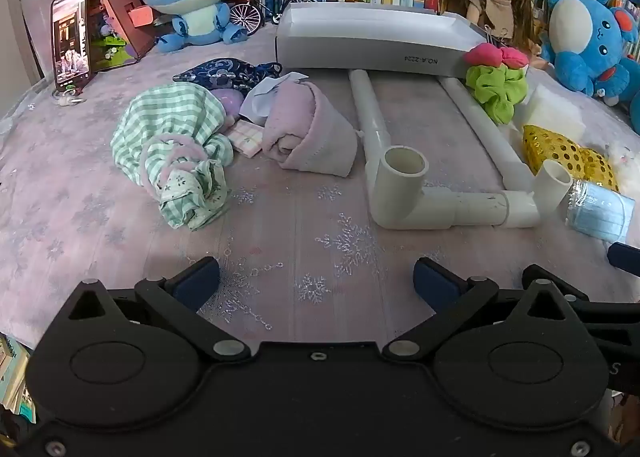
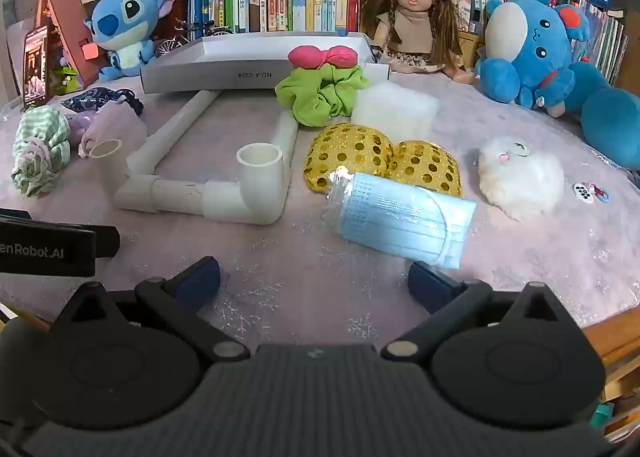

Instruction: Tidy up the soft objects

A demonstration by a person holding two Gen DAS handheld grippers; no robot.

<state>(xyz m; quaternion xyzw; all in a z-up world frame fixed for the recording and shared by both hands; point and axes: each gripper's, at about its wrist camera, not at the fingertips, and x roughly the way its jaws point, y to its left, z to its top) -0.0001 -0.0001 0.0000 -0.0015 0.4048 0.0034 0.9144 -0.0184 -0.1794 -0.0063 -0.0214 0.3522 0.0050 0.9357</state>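
Soft objects lie scattered on a lilac counter (image 2: 520,257): a green checked cloth (image 1: 172,145) and pink towel (image 1: 308,129) left of a white pipe frame (image 2: 208,177), and a green scrunchie (image 2: 320,93), gold sequin pouch (image 2: 380,161), mask pack (image 2: 400,217) and white fluffy toy (image 2: 520,177) to its right. Left tool (image 1: 316,277) and right tool (image 2: 314,277) both hover with fingers apart, holding nothing.

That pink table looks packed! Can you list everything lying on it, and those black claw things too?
Face mask pack: one, light blue, front centre.
Sequin pouches: two, gold, behind the masks.
Fluffy toy: one, white, right.
Scrunchie: one, green, against the tray.
Bow: one, pink, above the scrunchie.
Tray: one, grey, back.
Pipe frame: one, white, centre.
Checked cloth: one, green-white, left.
Left gripper: black, open.
Right gripper: black, open.
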